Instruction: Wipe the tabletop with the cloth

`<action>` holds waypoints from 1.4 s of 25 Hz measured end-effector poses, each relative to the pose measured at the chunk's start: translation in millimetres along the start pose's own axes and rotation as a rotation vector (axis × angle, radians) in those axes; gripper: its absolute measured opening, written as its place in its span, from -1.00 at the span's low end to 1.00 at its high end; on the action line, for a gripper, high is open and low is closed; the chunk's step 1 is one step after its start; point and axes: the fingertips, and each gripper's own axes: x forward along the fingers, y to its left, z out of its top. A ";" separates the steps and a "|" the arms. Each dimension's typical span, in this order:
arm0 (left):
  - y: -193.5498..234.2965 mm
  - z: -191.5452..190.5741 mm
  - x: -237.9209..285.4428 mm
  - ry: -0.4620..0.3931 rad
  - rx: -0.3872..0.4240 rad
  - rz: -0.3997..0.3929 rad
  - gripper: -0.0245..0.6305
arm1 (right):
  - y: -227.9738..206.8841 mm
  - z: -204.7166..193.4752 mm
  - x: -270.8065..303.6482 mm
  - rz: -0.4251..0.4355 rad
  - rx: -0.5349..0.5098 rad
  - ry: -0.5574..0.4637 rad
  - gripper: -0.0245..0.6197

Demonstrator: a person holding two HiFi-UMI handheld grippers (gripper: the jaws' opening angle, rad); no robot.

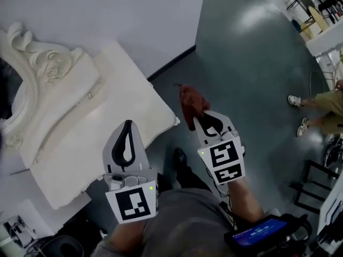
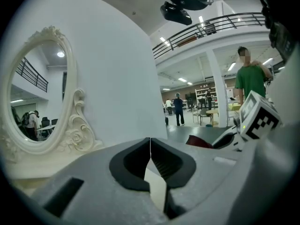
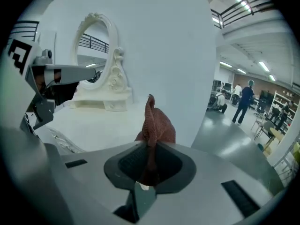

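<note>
My right gripper [image 1: 202,118] is shut on a rust-red cloth [image 1: 191,105], which hangs bunched in the air over the dark floor, just off the right edge of the white tabletop [image 1: 112,111]. In the right gripper view the cloth [image 3: 155,123] sticks up from between the closed jaws of that gripper [image 3: 150,156], with the tabletop [image 3: 89,123] ahead to the left. My left gripper [image 1: 127,125] hovers above the table's front edge, shut and holding nothing; its jaws meet in the left gripper view [image 2: 150,150].
An ornate white oval mirror [image 1: 29,68] stands at the table's back left, against a white wall. A person's legs and shoes [image 1: 316,114] are on the floor at the right. Chairs [image 1: 308,4] stand farther back. A dark frame [image 1: 316,189] sits at the lower right.
</note>
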 end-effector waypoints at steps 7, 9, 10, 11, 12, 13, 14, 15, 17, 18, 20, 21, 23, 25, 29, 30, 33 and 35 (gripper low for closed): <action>44.3 24.1 -90.0 -0.048 -0.009 0.120 -0.87 | 77.7 86.1 -59.9 0.078 -0.072 -0.234 -0.77; 62.6 21.0 -121.7 -0.055 -0.021 0.171 -0.87 | 114.5 99.3 -71.5 0.116 -0.101 -0.288 -0.78; 72.4 18.2 -137.9 -0.057 -0.028 0.192 -0.87 | 135.5 103.7 -76.5 0.138 -0.111 -0.311 -0.78; 82.7 14.9 -154.5 -0.057 -0.034 0.211 -0.87 | 158.4 107.1 -81.2 0.162 -0.121 -0.331 -0.77; 92.9 11.2 -171.3 -0.058 -0.037 0.227 -0.87 | 182.5 109.1 -85.9 0.187 -0.134 -0.349 -0.78; 102.4 7.1 -188.3 -0.058 -0.037 0.243 -0.87 | 206.5 109.7 -90.6 0.212 -0.148 -0.364 -0.78; 110.8 2.5 -205.5 -0.056 -0.038 0.262 -0.87 | 229.8 109.3 -95.7 0.236 -0.163 -0.379 -0.77; 118.3 -2.5 -222.6 -0.054 -0.040 0.284 -0.87 | 251.9 108.4 -101.1 0.261 -0.177 -0.394 -0.78; 131.4 -11.9 -256.3 -0.049 -0.045 0.338 -0.87 | 292.0 106.3 -112.6 0.314 -0.200 -0.425 -0.77; 137.4 -15.4 -272.3 -0.048 -0.047 0.367 -0.87 | 310.0 105.7 -118.5 0.340 -0.212 -0.438 -0.78; 148.2 -20.3 -302.7 -0.049 -0.052 0.420 -0.87 | 342.0 105.7 -130.6 0.388 -0.241 -0.461 -0.77; 152.7 -22.3 -316.7 -0.051 -0.055 0.440 -0.87 | 356.3 105.8 -136.7 0.406 -0.254 -0.471 -0.77; 159.4 -25.5 -341.9 -0.057 -0.052 0.465 -0.87 | 381.8 104.9 -149.0 0.431 -0.273 -0.490 -0.77; 162.5 -27.9 -364.4 -0.065 -0.040 0.485 -0.87 | 403.1 102.2 -160.6 0.450 -0.286 -0.506 -0.78; 165.7 -30.8 -398.9 -0.075 -0.024 0.528 -0.87 | 432.9 99.5 -176.1 0.487 -0.312 -0.529 -0.78; 166.3 -31.1 -405.1 -0.076 -0.022 0.534 -0.87 | 438.3 99.6 -178.7 0.492 -0.318 -0.535 -0.78; 168.5 -33.1 -420.0 -0.075 -0.020 0.546 -0.87 | 452.6 99.6 -184.7 0.504 -0.331 -0.545 -0.78; 171.4 -35.1 -426.9 -0.072 -0.023 0.555 -0.87 | 461.1 99.8 -187.5 0.516 -0.333 -0.550 -0.78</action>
